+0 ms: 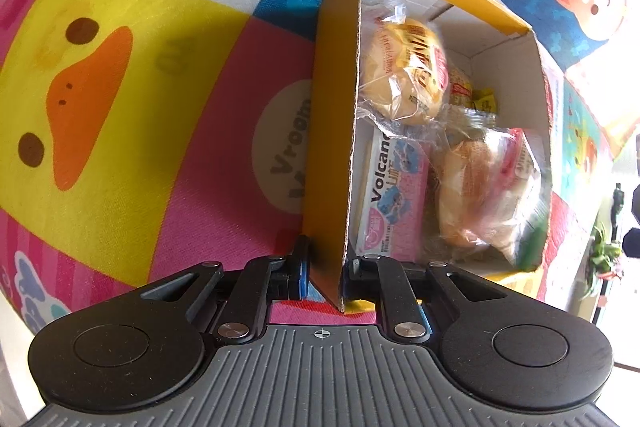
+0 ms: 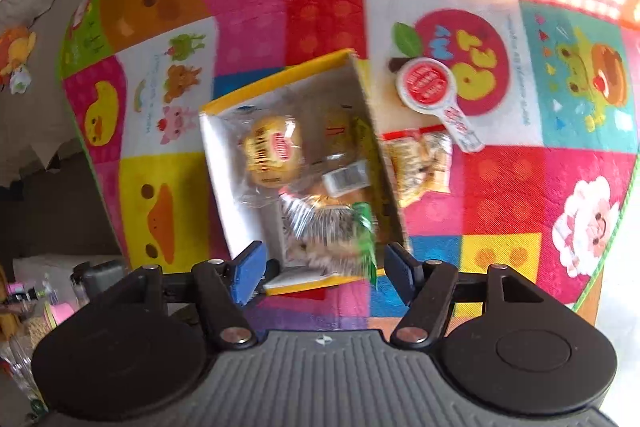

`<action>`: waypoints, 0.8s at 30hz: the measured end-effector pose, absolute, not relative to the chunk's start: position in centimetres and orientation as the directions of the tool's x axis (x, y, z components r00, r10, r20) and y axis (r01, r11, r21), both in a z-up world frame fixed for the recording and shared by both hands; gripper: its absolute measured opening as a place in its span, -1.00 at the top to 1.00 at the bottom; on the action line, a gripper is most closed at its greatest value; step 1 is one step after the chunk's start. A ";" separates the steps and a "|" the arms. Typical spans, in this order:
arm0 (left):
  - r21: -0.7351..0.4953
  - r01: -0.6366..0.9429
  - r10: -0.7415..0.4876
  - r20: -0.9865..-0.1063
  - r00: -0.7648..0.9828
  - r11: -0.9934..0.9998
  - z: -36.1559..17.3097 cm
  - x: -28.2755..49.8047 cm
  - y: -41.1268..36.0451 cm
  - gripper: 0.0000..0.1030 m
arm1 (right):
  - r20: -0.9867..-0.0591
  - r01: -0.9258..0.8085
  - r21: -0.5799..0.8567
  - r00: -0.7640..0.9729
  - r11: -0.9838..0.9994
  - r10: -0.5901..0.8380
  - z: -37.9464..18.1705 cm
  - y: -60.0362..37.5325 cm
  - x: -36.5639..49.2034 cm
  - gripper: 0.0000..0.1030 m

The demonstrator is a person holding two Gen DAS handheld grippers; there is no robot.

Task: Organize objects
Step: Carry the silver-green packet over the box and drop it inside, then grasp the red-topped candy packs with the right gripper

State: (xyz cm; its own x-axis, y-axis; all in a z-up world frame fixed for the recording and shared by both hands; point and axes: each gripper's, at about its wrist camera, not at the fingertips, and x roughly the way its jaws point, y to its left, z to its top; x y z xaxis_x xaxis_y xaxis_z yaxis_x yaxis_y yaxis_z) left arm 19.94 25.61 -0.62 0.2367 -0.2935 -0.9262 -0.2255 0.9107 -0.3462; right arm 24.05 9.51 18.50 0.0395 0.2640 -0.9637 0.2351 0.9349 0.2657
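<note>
Nearest to us, our left gripper [image 1: 324,277] is clamped on the near wall of the yellow cardboard box [image 1: 332,131], one pad outside the wall and one inside. Our right gripper [image 2: 322,267] hangs above the near end of that same box [image 2: 280,79] with its jaws apart; its blue pads [image 2: 249,273] stand clear, pressing on nothing. A clear wrapper with a green edge [image 2: 366,239] lies just below the gap between them, blurred, and we cannot tell if it touches either pad.

The box stands on a bright patchwork play mat [image 1: 120,67], toward the middle of it, with its top open. Inside at the near end lie a pink Volcano packet [image 1: 394,199] and a wrapped bun [image 1: 488,199] beside it. Farther in sits another wrapped bun with a red label [image 1: 404,67], leaning on the box wall.

Beyond the box's right wall, on the mat, a snack bag with a red strip [image 2: 420,163] lies just beside the box. Farther toward the mat's far right sits a small round white cup with a red lid [image 2: 424,87], its tab touching the bag.
</note>
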 end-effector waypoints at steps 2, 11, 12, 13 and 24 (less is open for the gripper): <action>-0.330 -0.235 -0.277 -0.933 0.231 0.914 -0.7 20.1 25.3 0.70 | -0.956 0.287 0.290 0.040 0.913 0.291 18.0 7.8 24.2 -0.27; -0.298 -0.272 -0.247 -0.947 0.205 0.915 -0.4 20.3 24.7 0.73 | -0.947 0.275 0.321 0.067 0.907 0.315 16.2 5.1 26.4 -0.28; -0.294 -0.277 -0.244 -0.949 0.202 0.915 -0.3 20.3 24.6 0.74 | -0.951 0.281 0.309 0.067 0.908 0.303 15.7 4.3 26.6 -0.28; -0.291 -0.281 -0.241 -0.950 0.198 0.915 -0.2 20.3 24.4 0.74 | -0.955 0.295 0.297 0.064 0.908 0.291 15.0 3.0 27.0 -0.28; -0.247 -0.369 -0.189 -0.964 0.188 0.896 1.1 19.9 22.9 0.80 | -0.980 0.012 0.192 0.065 0.981 0.191 9.6 -4.2 29.8 -0.28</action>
State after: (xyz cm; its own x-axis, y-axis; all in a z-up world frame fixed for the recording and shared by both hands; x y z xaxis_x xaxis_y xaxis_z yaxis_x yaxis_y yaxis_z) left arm 19.89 22.92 1.10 0.1876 -0.1888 -0.9639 -0.3690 0.8959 -0.2473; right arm 29.76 -4.16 9.57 0.0649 0.1905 -0.9795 0.0120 0.9814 0.1917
